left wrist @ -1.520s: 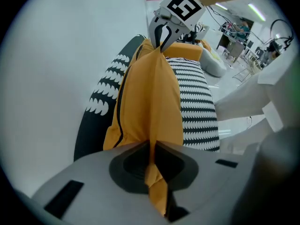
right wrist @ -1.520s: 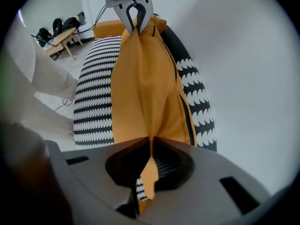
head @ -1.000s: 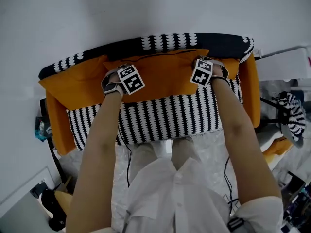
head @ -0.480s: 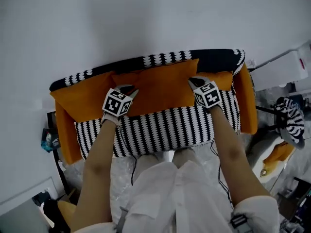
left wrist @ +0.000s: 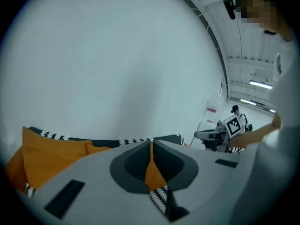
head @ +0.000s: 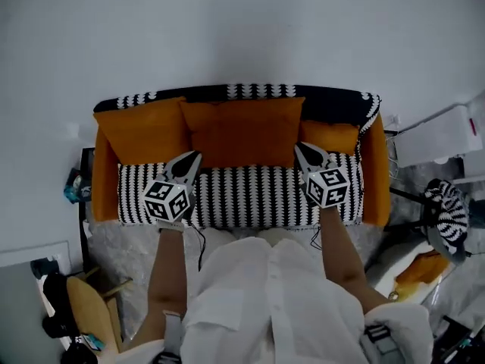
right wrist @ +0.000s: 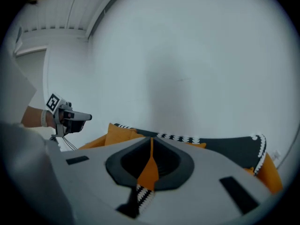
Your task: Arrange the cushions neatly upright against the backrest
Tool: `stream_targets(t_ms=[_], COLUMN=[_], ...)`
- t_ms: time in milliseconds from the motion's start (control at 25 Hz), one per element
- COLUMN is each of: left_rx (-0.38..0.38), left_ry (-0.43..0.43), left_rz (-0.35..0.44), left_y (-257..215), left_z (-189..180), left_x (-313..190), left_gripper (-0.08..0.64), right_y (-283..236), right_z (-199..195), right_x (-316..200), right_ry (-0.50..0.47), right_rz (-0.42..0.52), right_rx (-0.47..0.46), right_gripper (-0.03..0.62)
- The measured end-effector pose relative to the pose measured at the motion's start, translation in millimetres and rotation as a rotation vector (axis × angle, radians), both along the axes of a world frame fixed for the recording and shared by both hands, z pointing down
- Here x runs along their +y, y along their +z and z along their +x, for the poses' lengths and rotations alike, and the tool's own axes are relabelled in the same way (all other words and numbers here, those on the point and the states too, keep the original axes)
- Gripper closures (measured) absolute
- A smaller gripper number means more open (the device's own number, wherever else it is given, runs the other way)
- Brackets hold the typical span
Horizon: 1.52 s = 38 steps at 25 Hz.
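I am counting three orange cushions on one sofa (head: 104, 180): left cushion (head: 144, 130), middle cushion (head: 242, 131) and a smaller right cushion (head: 327, 136). All are standing against the backrest (head: 250, 91), though the middle one is hiding part of the right one, so its tilt is unclear.

A second ago both grippers were pressing on the middle cushion. Now they are hanging back over the seat (head: 250, 196), touching nothing.

The left gripper (head: 193, 158) and right gripper (head: 301, 150) have just been closing, and their jaws are meeting with nothing between them. The left forearm (head: 167, 268) and right forearm (head: 339, 252) are reaching forward, grippers pointing at the backrest.
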<state>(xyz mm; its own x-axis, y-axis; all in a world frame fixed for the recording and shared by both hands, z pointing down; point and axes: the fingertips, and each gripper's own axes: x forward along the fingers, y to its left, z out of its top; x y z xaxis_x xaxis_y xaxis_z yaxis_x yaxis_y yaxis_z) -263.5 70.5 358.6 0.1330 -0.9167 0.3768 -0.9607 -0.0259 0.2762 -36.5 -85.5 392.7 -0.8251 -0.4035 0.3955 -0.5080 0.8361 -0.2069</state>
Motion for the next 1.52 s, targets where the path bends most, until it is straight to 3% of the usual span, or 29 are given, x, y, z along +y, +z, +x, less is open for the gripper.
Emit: stream_targets(t_ms=[120, 240, 560, 720, 840, 1040, 1320, 1520], left_rx=[0.062, 0.088, 0.033, 0.019, 0.03, -0.02, -0.083, -0.051], left_ry=[-0.068, -0.098, -0.048, 0.007, 0.023, 0.017, -0.017, -0.051], left_rz=[0.071, 0.097, 0.202, 0.189, 0.189, 0.232, 0.274, 0.278], left_y=[-24, -31, -61, -61, -59, -76, -107, -119], left_z=[37, 66, 80, 87, 97, 106, 137, 166], left_x=[22, 45, 95, 141, 176, 216, 254, 268], left_gripper=[0.528, 0.529, 0.531, 0.532, 0.534, 0.538, 0.538, 0.538], right_y=[-15, -30, -66, -72, -71, -90, -130, -152], right_z=[19, 39, 66, 75, 90, 118, 154, 173], right_x=[25, 48, 116, 170, 207, 246, 268, 278], right_ry=[-0.098, -0.134, -0.058, -0.001, 0.02, 0.088, 0.047, 0.006], right_rz=[0.021, 0.035, 0.118, 0.089, 0.104, 0.124, 0.252, 0.281], right_rx=[0.017, 0.008, -0.041, -0.082, -0.069, -0.117, -0.117, -0.119], right_gripper=[0.569, 0.569, 0.577, 0.577, 0.577, 0.584, 0.586, 0.586])
